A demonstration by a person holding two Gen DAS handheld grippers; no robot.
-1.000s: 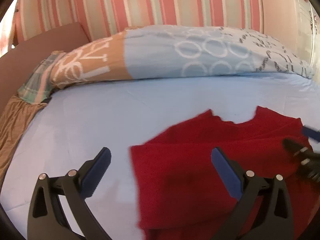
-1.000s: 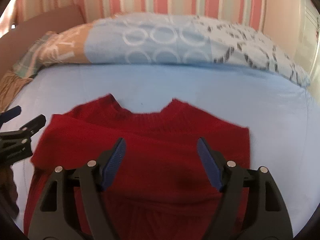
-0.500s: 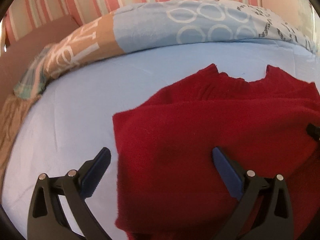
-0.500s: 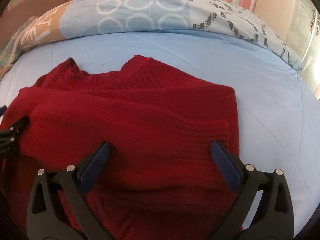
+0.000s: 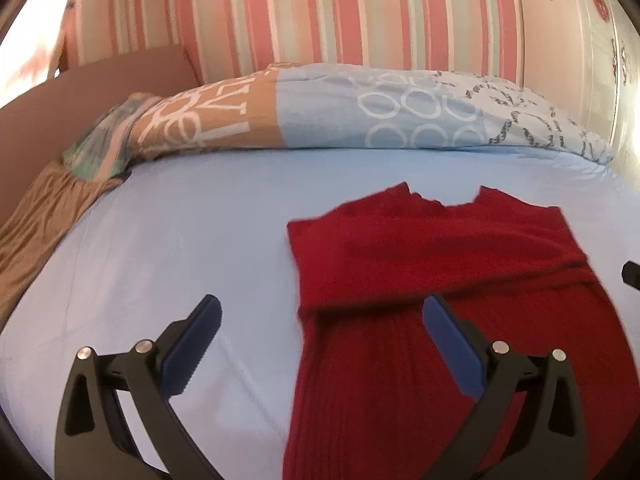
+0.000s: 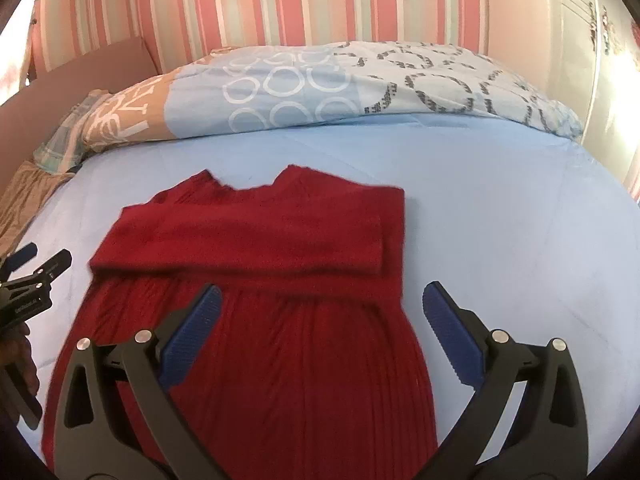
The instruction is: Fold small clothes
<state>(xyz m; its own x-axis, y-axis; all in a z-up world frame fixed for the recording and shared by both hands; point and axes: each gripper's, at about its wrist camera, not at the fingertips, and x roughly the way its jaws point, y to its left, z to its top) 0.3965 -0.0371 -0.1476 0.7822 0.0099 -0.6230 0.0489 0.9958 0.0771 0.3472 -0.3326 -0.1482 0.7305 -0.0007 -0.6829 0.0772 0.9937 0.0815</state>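
Note:
A red knitted garment (image 5: pixel 440 264) (image 6: pixel 256 248) lies flat on the light blue bed sheet (image 5: pixel 168 240), neck towards the pillows, with its sleeves folded across the chest. My left gripper (image 5: pixel 320 320) hangs open over the garment's left edge, nothing between its blue pads. My right gripper (image 6: pixel 320 308) stands wide open above the ribbed lower part, also holding nothing. The left gripper (image 6: pixel 36 264) also shows at the left edge of the right wrist view, with a hand below it. A black tip of the right gripper (image 5: pixel 632 274) peeks in at the right edge of the left wrist view.
A rolled duvet (image 5: pixel 360 116) (image 6: pixel 320 84) patterned in blue, tan and white lies across the head of the bed. A striped pink wall (image 5: pixel 320 12) rises behind it. A brown cloth (image 5: pixel 44 212) hangs at the bed's left side. Bare sheet (image 6: pixel 520 220) stretches right of the garment.
Both grippers have pulled back from the garment and risen a little, so more bed and wall show. The right gripper's jaws have widened. The sleeves now lie folded across the chest.

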